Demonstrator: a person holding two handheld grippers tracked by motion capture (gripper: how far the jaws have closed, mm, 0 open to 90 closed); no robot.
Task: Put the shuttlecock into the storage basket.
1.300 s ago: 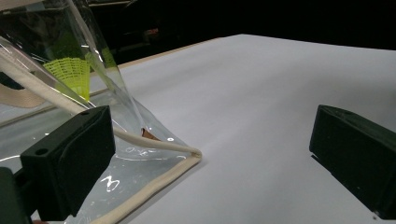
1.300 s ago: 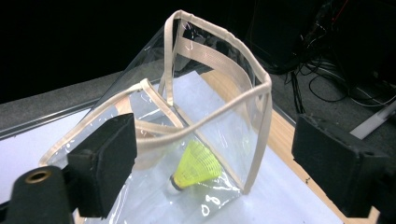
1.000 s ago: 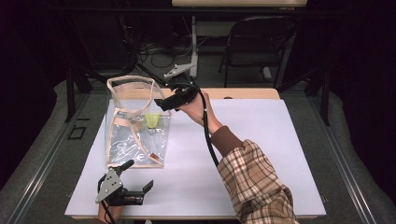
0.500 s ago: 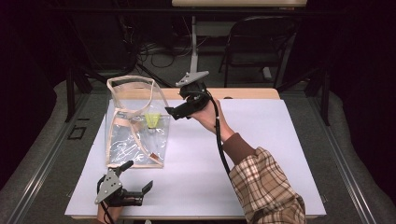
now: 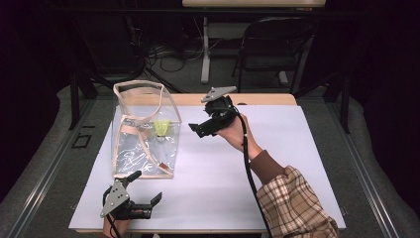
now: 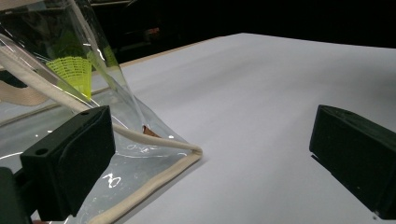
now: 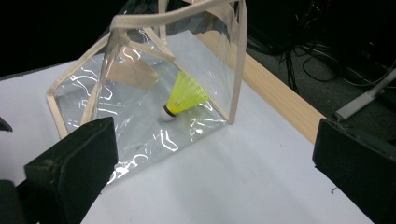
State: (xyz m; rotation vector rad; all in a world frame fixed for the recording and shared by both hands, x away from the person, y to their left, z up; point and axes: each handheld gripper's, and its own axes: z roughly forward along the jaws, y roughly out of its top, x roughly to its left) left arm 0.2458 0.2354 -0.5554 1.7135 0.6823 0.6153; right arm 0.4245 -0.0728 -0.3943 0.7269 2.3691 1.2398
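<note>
Shuttlecock (image 5: 161,128) inside clear bag (image 5: 143,148), left of centre on the surface (image 5: 277,163). Right claw (image 5: 202,130) spread, empty, just right of bag, jaws just widened. Left claw (image 5: 148,206) spread, empty, lower left.

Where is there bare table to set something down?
The white table lies bare to the right of the right gripper, and in the middle between it and the left gripper. The left side is crowded by the clear bag holding the yellow shuttlecock.
</note>
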